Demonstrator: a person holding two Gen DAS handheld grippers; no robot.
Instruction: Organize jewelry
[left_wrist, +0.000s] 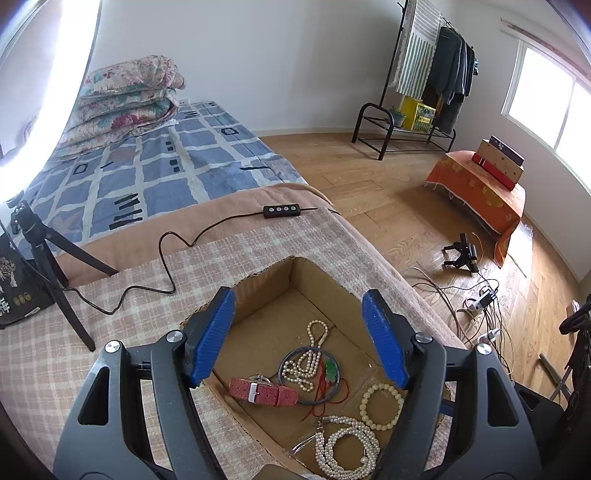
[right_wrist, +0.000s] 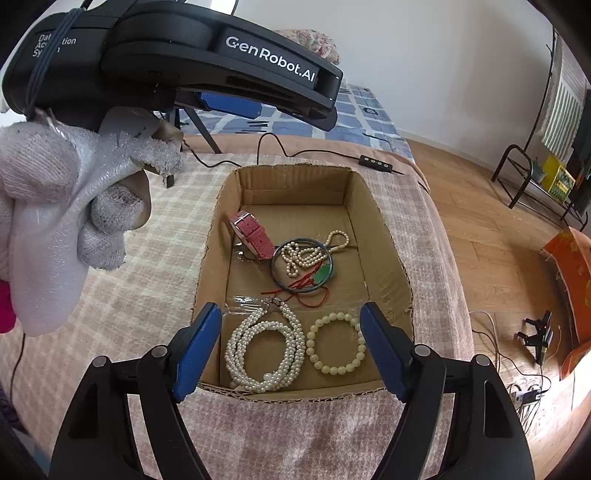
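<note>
Jewelry in the cardboard box (right_wrist: 391, 254) — left gripper (left_wrist: 299, 338) and right gripper (right_wrist: 291, 349) both spread apart, empty

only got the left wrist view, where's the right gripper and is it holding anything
Observer: The right gripper is open and empty, over the near end of the cardboard box.
Operator: whats under it
Observer: The coiled pearl necklace and the pale bead bracelet lie side by side between its fingers in that view.
Operator: can it see my left one
Observer: Yes, the left gripper shows from outside at upper left, held by a white-gloved hand.
</note>
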